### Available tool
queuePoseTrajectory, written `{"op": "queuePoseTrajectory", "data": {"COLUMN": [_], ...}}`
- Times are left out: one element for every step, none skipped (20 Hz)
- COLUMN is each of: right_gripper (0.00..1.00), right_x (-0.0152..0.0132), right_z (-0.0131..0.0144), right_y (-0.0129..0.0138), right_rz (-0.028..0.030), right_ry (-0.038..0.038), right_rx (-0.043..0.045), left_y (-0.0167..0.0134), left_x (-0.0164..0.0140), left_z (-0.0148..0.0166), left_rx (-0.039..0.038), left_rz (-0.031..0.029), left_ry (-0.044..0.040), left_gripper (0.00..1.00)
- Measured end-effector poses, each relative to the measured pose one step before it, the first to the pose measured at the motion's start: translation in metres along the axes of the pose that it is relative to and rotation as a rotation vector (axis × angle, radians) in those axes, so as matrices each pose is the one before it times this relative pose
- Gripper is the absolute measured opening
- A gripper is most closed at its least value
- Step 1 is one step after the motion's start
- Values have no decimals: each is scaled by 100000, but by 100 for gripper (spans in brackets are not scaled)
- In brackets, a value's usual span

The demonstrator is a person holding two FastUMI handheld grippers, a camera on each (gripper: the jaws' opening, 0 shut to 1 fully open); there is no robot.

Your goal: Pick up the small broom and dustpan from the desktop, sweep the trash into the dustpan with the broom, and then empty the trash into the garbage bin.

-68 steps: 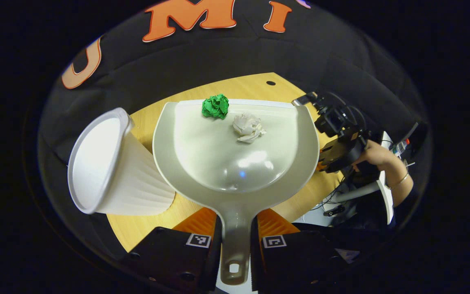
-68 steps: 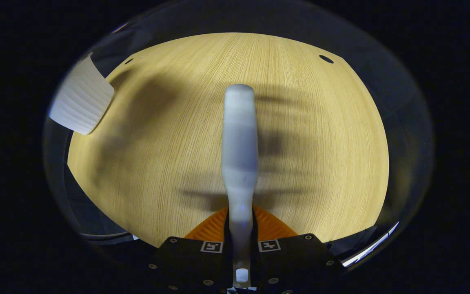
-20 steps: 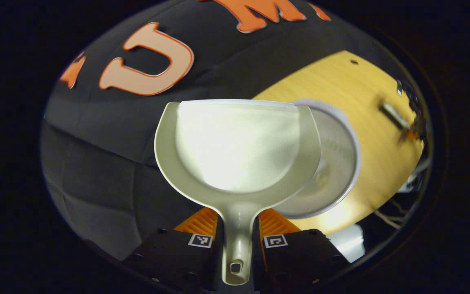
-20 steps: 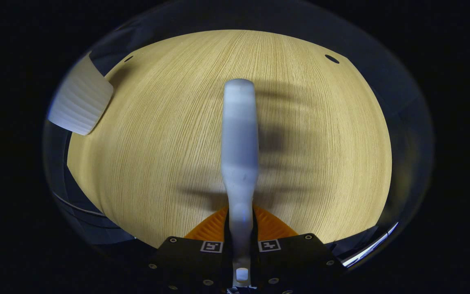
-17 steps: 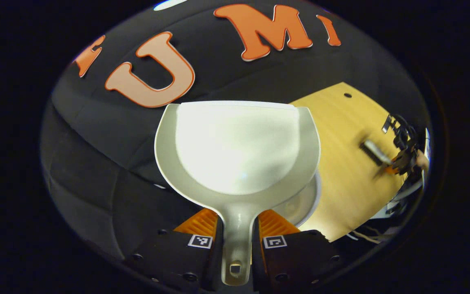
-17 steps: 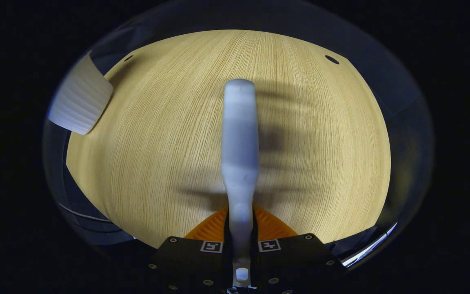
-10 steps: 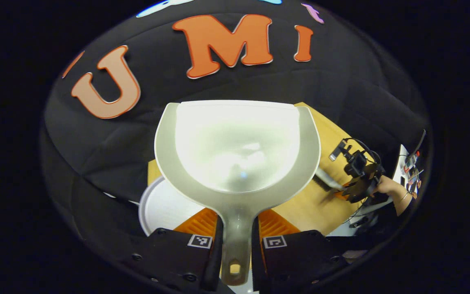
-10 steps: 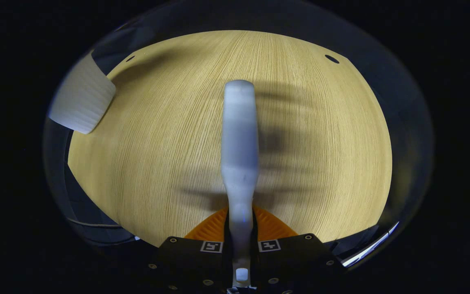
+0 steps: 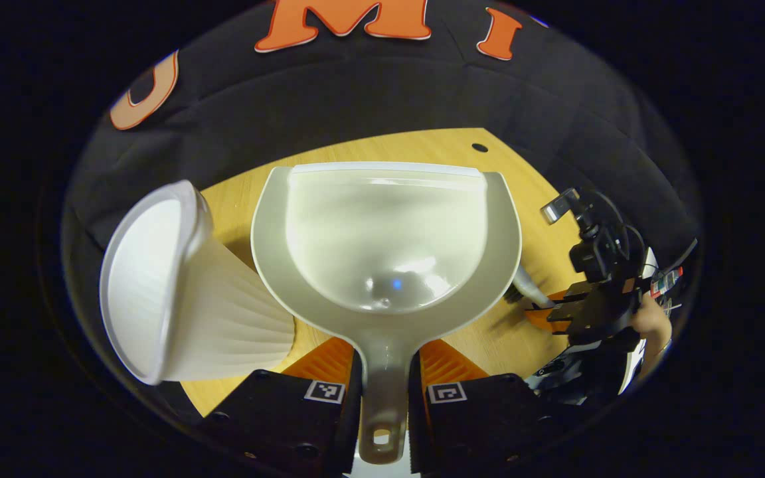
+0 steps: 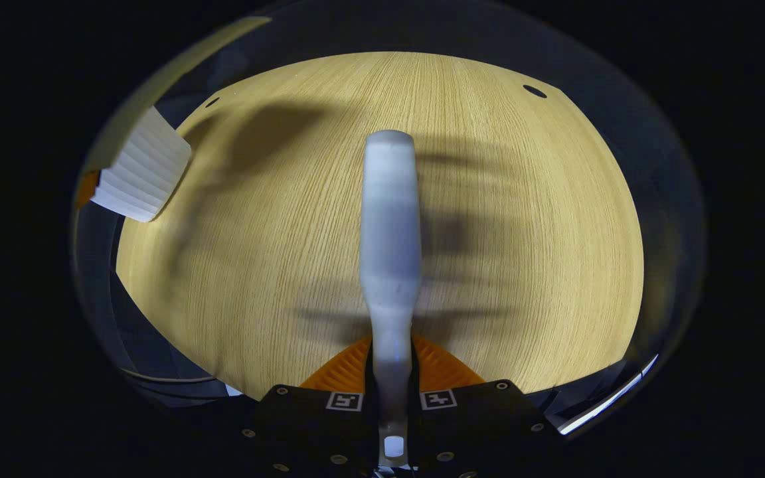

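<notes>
Both paper balls gone; dustpan [image 9: 389, 239] empty.

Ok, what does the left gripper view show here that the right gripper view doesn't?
Left gripper view: the dustpan empty, its handle clamped in the left gripper, and the garbage bin with its open mouth. Right gripper view: the broom lengthwise, clamped in the right gripper. Shared: the wooden desktop and the bin's ribbed wall.

Light wood-grain worktop [image 10: 489, 219], with small dark round holes near two far corners. Carries a white ribbed plastic garbage bin [image 10: 140, 176] at the far left corner; elsewhere bare grain crossed by soft shadows.
</notes>
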State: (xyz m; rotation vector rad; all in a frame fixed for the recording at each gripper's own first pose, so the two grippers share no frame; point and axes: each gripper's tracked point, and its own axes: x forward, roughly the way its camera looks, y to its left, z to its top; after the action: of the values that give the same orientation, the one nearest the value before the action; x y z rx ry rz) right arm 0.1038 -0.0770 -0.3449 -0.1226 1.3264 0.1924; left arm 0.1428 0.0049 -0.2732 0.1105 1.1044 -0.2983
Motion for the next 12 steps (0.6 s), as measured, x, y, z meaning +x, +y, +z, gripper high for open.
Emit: {"op": "queuePoseTrajectory", "data": {"right_gripper": [17, 17, 17, 17, 17, 17, 17, 17, 17, 17, 17, 17], "right_x": [47, 29, -12, 34, -53, -64, 8, 36, 0, 29, 72, 33], "right_z": [-51, 3, 34, 57, -8, 103, -64, 16, 9, 48, -70, 20], "right_y": [-18, -18, 15, 32, 24, -27, -7, -51, 36, -39, 13, -40], "right_rz": [77, 131, -144, 8, 92, 229, 27, -27, -77, -117, 148, 160], "right_ry": [-14, -170, -83, -469, 7, -45, 8, -80, -17, -268, 50, 53], "right_rx": [-180, -266, 97, 305, -87, -371, -213, -243, -89, -7, -114, -166], "left_y": [26, 108, 408, 482, 355, 179, 117, 206, 413, -206, 787, -129], "left_x": [1199, 1066, 943, 913, 792, 558, 452, 359, 300, 723, 242, 552], "left_z": [-952, -573, -582, -402, -304, -233, -70, 60, 99, -1088, -61, -197], "left_rx": [-3927, -2545, -453, -1063, -2259, -3262, -3007, -2013, -1076, -833, -689, -823], "left_rz": [111, 883, 1438, 1536, 868, -205, -785, -73, 801, 1246, 556, -85], "left_ry": [1935, 2646, 2271, 1408, 1314, 1447, 909, 765, 708, 944, 1392, 1396], "left_gripper": [31, 31, 31, 31, 31, 31, 31, 31, 31, 31, 31, 31]}}
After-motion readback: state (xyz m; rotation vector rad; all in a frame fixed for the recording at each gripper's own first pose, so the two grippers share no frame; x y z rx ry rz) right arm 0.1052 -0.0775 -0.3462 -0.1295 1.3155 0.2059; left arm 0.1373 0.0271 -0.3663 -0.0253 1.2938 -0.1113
